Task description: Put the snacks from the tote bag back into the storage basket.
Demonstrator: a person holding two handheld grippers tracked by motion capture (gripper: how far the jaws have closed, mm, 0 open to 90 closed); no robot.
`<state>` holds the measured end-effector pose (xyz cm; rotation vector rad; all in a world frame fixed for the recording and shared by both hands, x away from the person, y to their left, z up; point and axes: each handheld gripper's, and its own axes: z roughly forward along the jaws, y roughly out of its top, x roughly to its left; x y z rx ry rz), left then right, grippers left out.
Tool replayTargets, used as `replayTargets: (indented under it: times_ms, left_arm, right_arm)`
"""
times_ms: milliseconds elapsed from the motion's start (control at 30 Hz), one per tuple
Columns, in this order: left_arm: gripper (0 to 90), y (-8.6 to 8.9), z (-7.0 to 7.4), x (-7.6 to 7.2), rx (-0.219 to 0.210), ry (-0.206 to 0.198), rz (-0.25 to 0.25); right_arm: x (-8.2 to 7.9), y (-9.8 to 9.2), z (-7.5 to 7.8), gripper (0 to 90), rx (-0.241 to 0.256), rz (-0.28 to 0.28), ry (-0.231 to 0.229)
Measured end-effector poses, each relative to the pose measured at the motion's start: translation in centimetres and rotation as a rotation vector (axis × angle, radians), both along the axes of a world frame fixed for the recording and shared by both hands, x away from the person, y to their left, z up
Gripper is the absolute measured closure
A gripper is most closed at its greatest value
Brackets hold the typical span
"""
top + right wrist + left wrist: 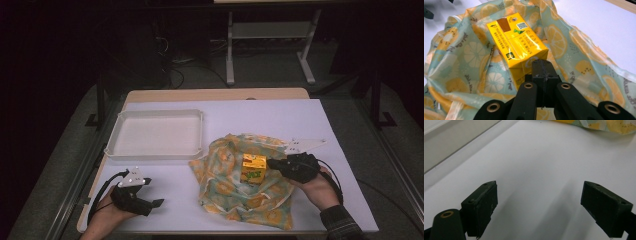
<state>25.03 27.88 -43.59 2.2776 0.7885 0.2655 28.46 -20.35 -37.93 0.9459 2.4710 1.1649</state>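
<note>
From the high view, a white-covered surface [300,120] carries an empty white tray [156,134] at its far left and a crumpled cloth with a lemon-slice print [240,187] toward the near right. A small yellow carton [253,168] sits on the middle of that cloth. The right gripper [272,162], held in the person's right hand [317,187], reaches in from the right, its tip just at the carton's right side. The left gripper [159,202] rests low near the front left edge, well apart from the cloth and in front of the tray. In the left gripper view, its two black fingers [482,206] stand wide apart over bare white surface with nothing between them; an edge of the cloth shows at the top. In the right gripper view, the fingers [544,72] are pressed together, holding nothing, their tip touching or just beside the carton's near lower corner, with the cloth bunched up around the carton on all sides.
</note>
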Motion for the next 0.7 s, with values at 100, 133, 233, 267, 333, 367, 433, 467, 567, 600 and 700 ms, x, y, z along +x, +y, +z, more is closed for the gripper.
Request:
replayTargets:
  times_ms: [100, 133, 233, 267, 333, 367, 433, 467, 567, 600, 700]
  left_arm:
    - [13.5, 0.0, 0.0, 0.0, 0.002, 0.001, 0.0]
    - [13.6, 0.0, 0.0, 0.0, 0.002, 0.003, -0.001]
    - [13.6, 0.0, 0.0, 0.0, 0.003, 0.005, -0.002]
    - [13.6, 0.0, 0.0, 0.0, 0.003, 0.005, -0.002]
    - [13.6, -0.1, 0.0, 0.0, 0.003, 0.004, -0.002]
    - [13.6, -0.1, 0.0, 0.0, 0.003, 0.004, -0.002]
    - [13.6, 0.0, 0.0, 0.0, 0.002, 0.004, -0.001]
    - [13.6, 0.0, 0.0, 0.0, 0.003, 0.004, -0.002]
    - [13.6, 0.0, 0.0, 0.0, 0.007, 0.005, -0.006]
    - [13.6, 0.0, 0.0, 0.0, 0.008, 0.005, -0.007]
    - [13.6, 0.0, 0.0, 0.0, 0.009, 0.005, -0.007]
  right_arm:
    - [0.2, 0.1, 0.0, 89.4, -0.001, -0.008, -0.005]
    - [0.2, 0.1, -0.1, 89.4, 0.002, -0.011, -0.001]
    - [0.4, 0.1, -0.1, 89.4, 0.0, -0.011, 0.0]
    - [0.4, 0.1, -0.1, 89.4, 0.0, -0.011, 0.0]
    - [0.6, 0.2, -0.2, 89.4, 0.003, -0.011, 0.001]
    - [0.7, 0.2, -0.2, 89.4, 0.004, -0.013, 0.002]
    - [0.8, 0.2, -0.2, 89.4, 0.005, -0.01, 0.003]
    - [0.8, 0.3, -0.2, 89.4, 0.007, -0.012, 0.004]
    - [1.0, 0.4, -0.2, 89.4, 0.003, -0.012, 0.01]
    - [1.1, 0.5, -0.3, 89.4, 0.004, -0.013, 0.01]
    - [1.3, 0.6, -0.3, 89.4, 0.007, -0.014, 0.01]
